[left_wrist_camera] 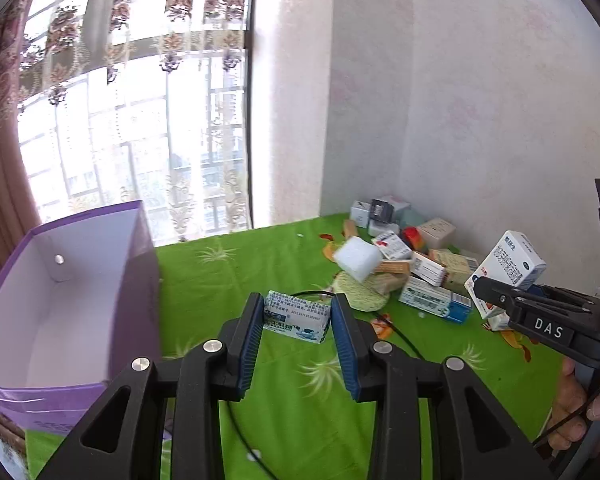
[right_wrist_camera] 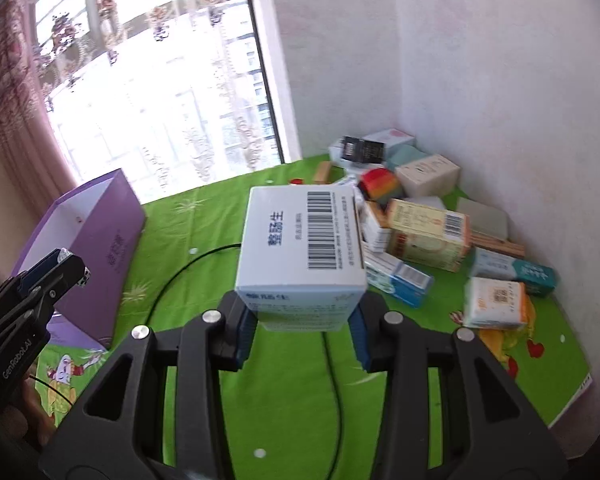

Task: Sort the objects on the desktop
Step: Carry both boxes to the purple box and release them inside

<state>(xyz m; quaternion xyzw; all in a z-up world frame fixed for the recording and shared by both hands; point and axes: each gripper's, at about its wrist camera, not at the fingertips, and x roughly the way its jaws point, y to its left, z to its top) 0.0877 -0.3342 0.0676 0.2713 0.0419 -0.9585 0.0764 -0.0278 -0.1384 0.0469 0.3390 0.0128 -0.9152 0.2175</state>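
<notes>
The small blue-and-white packet (left_wrist_camera: 296, 316) is pinched crosswise between the left gripper (left_wrist_camera: 298, 320) pads, above the green cloth (left_wrist_camera: 236, 276), with the open purple box (left_wrist_camera: 60, 304) just to its left. The right gripper (right_wrist_camera: 300, 320) clamps a white barcode carton (right_wrist_camera: 300, 248), seemingly farther from that box.

Left gripper (left_wrist_camera: 298, 316) raised over green tablecloth (left_wrist_camera: 236, 268), blue pads clamped on either end of a small blue-and-white packet (left_wrist_camera: 296, 316). Open purple box (left_wrist_camera: 60, 300) just to its left, inside white. Ahead and to the right, a heap of cartons (left_wrist_camera: 412, 256) against the wall corner. Far right: right gripper (left_wrist_camera: 484, 286) gripping a white carton (left_wrist_camera: 508, 268); a hand (left_wrist_camera: 580, 408) on its handle.
</notes>
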